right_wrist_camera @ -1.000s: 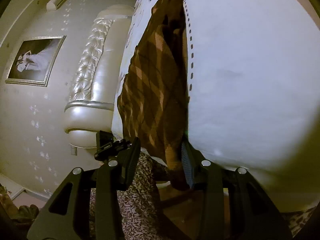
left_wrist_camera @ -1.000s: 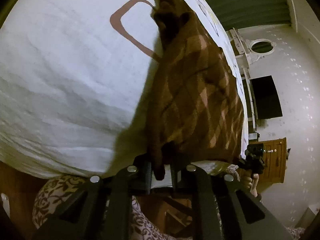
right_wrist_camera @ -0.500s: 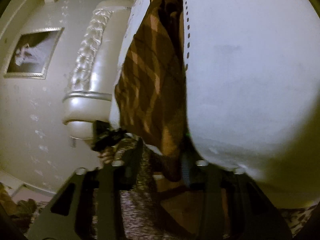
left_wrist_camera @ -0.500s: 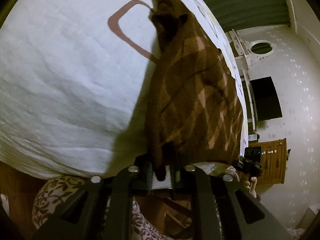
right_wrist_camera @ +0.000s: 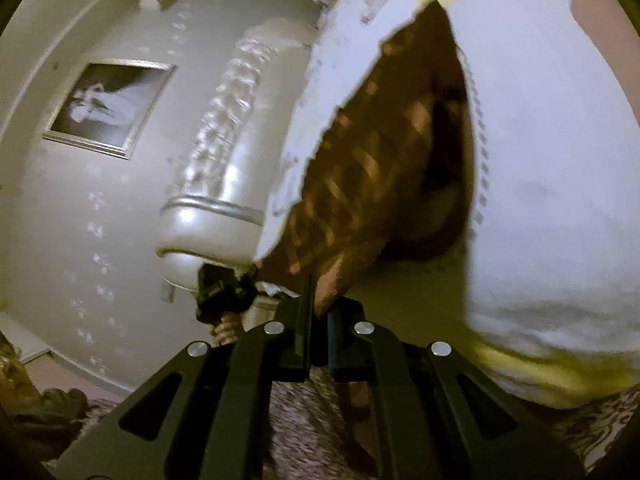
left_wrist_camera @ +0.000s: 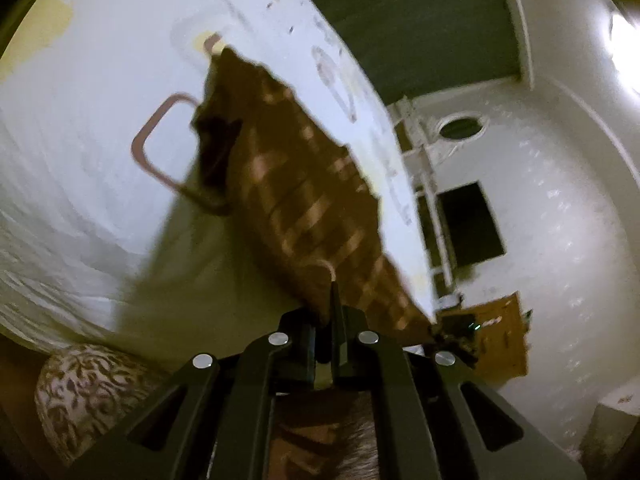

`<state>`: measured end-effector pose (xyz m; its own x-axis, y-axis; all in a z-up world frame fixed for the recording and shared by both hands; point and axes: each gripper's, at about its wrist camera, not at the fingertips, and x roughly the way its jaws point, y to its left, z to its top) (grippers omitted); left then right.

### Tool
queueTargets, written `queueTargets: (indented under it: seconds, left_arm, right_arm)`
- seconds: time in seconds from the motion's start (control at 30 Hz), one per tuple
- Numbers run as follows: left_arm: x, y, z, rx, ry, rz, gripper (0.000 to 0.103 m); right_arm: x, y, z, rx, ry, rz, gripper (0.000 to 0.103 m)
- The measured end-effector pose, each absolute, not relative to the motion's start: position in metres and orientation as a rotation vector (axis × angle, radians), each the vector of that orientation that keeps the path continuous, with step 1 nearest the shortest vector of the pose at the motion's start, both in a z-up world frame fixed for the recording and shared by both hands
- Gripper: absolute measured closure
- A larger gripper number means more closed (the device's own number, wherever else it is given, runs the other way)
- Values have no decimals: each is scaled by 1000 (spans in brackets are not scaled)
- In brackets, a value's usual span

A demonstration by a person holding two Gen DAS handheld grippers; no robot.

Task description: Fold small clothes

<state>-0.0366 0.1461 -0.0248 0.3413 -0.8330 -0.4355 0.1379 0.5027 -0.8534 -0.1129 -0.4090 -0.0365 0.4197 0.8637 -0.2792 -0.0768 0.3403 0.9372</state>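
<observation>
Left wrist view first: on the far left there's a patterned cushion-looking thing (left_wrist_camera: 76,392) low down by the bed's edge, and above it the white bedsheet (left_wrist_camera: 80,160) with a brown rounded-rectangle print (left_wrist_camera: 160,140). The brown plaid garment (left_wrist_camera: 304,200) runs from the middle of the bed down to the left tool (left_wrist_camera: 331,308), which is pinched right down on the near edge of the cloth, no gap showing between the jaws. That near edge hangs clear of the sheet, with a shadow under it, while the far end lies on the bed. Further right, the other tool is just visible at the garment's other near corner, then a white wall with an oval mirror (left_wrist_camera: 460,128) and a dark screen (left_wrist_camera: 468,224), and a wooden cabinet (left_wrist_camera: 496,332) low down.

Right wrist view: a framed picture (right_wrist_camera: 108,108) on the wall at left, then the shiny tufted headboard (right_wrist_camera: 216,168). A hand (right_wrist_camera: 226,326) with the left tool sits just below it. In the middle the right tool (right_wrist_camera: 318,304) is clamped tight on its own corner of the same garment, which stretches up and away over the bed. It's all a bit motion-blurred, and the far right is just plain white sheet
</observation>
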Motion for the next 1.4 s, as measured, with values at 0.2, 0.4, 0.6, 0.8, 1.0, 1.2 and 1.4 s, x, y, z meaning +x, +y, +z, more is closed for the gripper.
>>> queueTargets:
  seconds: [0.2, 0.4, 0.6, 0.8, 1.0, 1.2, 1.4]
  left_arm:
    - [-27, 159, 15, -928, 944, -704, 98]
    - [10, 152, 55, -977, 854, -691, 98]
    - [72, 135, 68, -988, 847, -642, 98]
    - [141, 121, 43, -972, 911, -514, 98]
    - [196, 117, -20, -1030, 1028, -380, 98]
    - [231, 116, -68, -1041, 1109, -291, 98]
    - [245, 118, -89, -1059, 1142, -266, 98]
  right_arm:
    - [-101, -425, 0, 1104, 810, 791, 98]
    - [-66, -432, 35, 1149, 671, 800, 98]
    - [-7, -443, 39, 1214, 599, 734, 98]
    - [59, -449, 9, 1251, 659, 635, 98]
    - [117, -447, -32, 1300, 741, 564, 98]
    - [160, -445, -72, 1325, 822, 492, 98]
    - [180, -447, -96, 1340, 848, 458, 98]
